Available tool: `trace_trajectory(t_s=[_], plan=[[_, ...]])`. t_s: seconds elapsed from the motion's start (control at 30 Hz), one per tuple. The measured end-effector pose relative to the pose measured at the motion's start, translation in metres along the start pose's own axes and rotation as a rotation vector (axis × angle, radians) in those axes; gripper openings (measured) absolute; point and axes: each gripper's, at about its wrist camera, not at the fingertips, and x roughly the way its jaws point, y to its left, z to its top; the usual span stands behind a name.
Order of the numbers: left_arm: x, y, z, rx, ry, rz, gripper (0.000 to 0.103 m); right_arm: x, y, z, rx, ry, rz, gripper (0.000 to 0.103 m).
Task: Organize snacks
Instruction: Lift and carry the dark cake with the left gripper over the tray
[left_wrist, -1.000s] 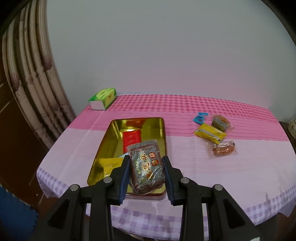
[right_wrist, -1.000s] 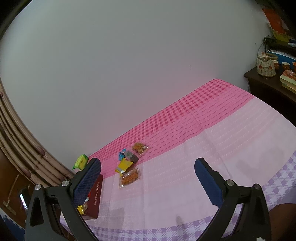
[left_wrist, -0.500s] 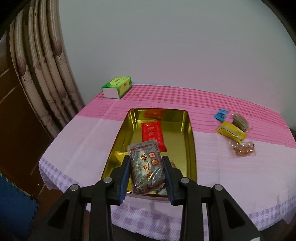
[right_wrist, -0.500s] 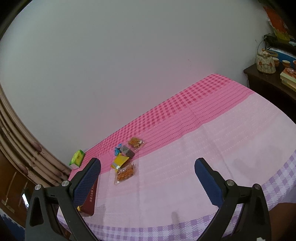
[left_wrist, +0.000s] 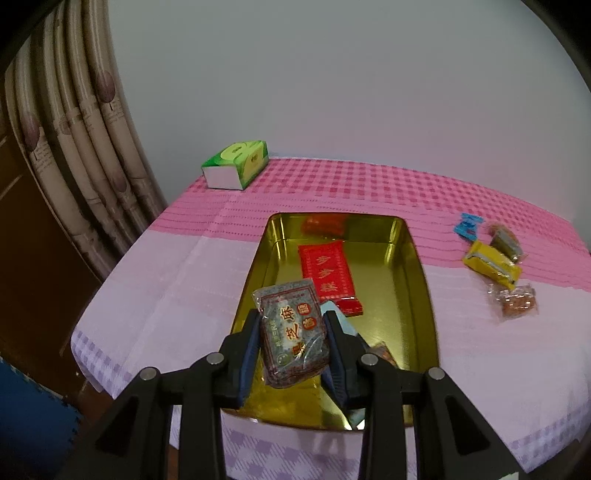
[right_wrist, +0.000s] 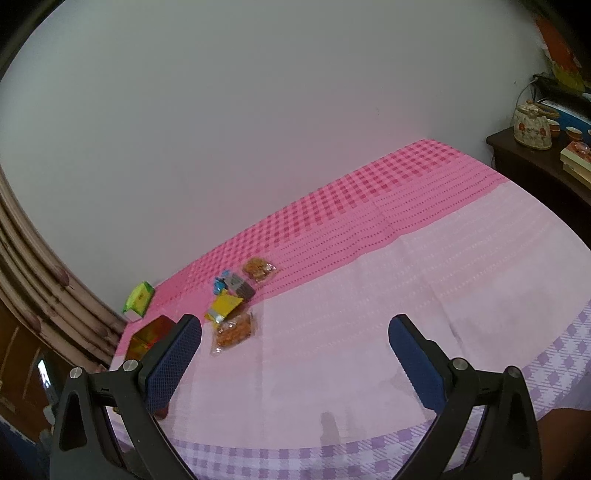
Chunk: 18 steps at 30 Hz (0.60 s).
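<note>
Left wrist view: the left gripper (left_wrist: 291, 343) pinches a dark snack packet (left_wrist: 291, 332) by its sides above the near end of the gold tray (left_wrist: 421, 295). Its slick wrapper could slip or land on the rim. A red packet (left_wrist: 328, 269) lies farther in. Beyond, loose snacks (left_wrist: 495, 266) wait on the table (left_wrist: 166, 280). The right gripper (right_wrist: 295, 362) gapes wide, holding nothing.

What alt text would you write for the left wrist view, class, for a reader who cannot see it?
The left gripper holds a dark snack packet above a gold tray containing a red packet. Four more snacks lie right of it on the pink tablecloth.
</note>
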Motion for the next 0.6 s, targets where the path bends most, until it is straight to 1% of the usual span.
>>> trace_trajectory(t_s=[0.33,0.6], plan=[[0.050,0.004,0.022,0.040,0.041,0.005,0.034,0.030,0.009,-0.014,-0.075,0.061,-0.043,0.101],[0.079,0.002,0.031,0.060,0.084,0.002,0.034,0.054,0.017,-0.033,-0.132,0.144,-0.058,0.101]])
